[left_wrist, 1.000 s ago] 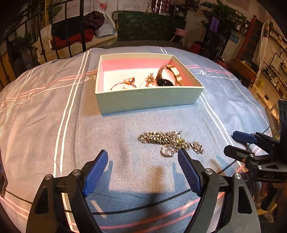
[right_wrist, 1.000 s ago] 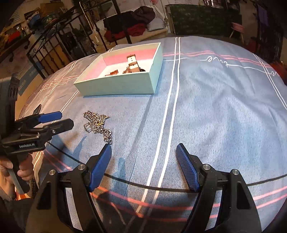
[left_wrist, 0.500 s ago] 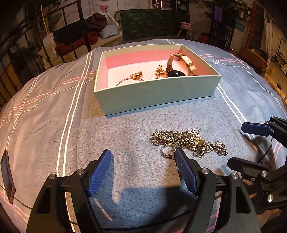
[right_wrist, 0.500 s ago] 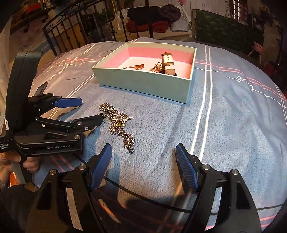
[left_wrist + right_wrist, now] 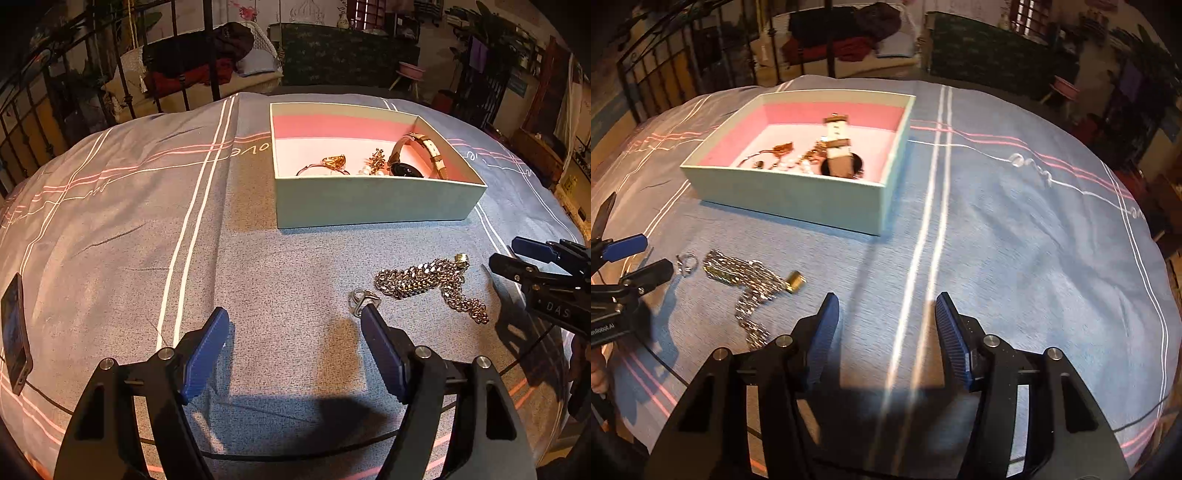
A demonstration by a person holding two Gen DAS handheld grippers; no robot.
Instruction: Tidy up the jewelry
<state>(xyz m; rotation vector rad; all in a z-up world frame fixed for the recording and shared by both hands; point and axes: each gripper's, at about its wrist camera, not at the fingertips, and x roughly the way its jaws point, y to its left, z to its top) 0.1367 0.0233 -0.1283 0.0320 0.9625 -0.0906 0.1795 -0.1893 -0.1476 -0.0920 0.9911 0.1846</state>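
In box [image 5: 369, 203], watch [image 5: 417, 162], ring [image 5: 328, 166], earrings [image 5: 375, 164]

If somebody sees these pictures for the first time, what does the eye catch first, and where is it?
First, the pale green box with its pink inside, far on the blue striped bedcover; it holds a watch and gold pieces. Next, the shiny chain in a heap on the cover before the box, a small ring beside it, at the left gripper's fingertip.

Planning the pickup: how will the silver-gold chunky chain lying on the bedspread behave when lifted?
The chunky metal chain lies in loose folds, so it will likely hang limp and dangle. Its thick links suggest some weight. Smooth metal may slip through the pads, and its gold end cap could swing.
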